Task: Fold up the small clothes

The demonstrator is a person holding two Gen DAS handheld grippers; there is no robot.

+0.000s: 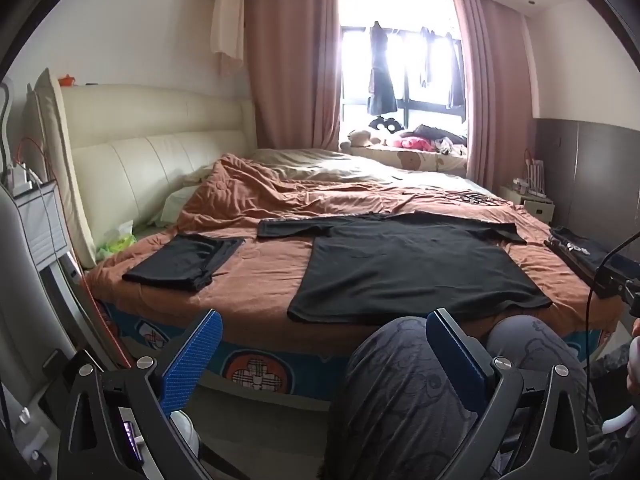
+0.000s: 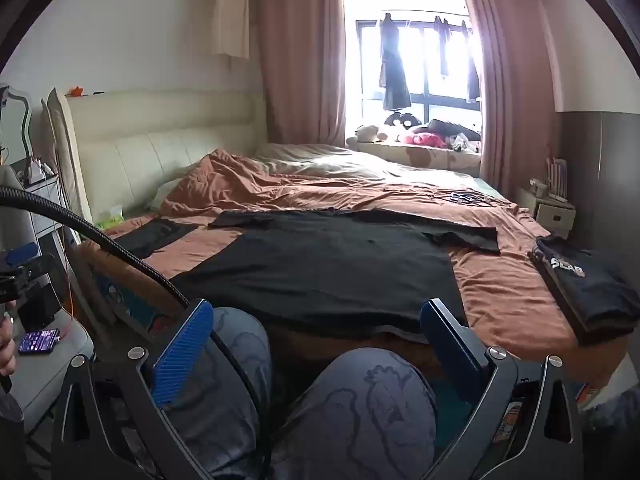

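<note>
Fingers (image 1: pixel 208 344) and (image 2: pixel 182 350) gape empty; black T-shirt (image 1: pixel 408 264) lies flat beyond them, probably awaiting folding.

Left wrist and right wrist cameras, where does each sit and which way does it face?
Left wrist: on the open left gripper, low before the bed, facing the spread black T-shirt; knees show.
Right wrist: on the open right gripper, further right, same heading; knees and a hand show.
Shared: T-shirt, window, folded stacks.
</note>
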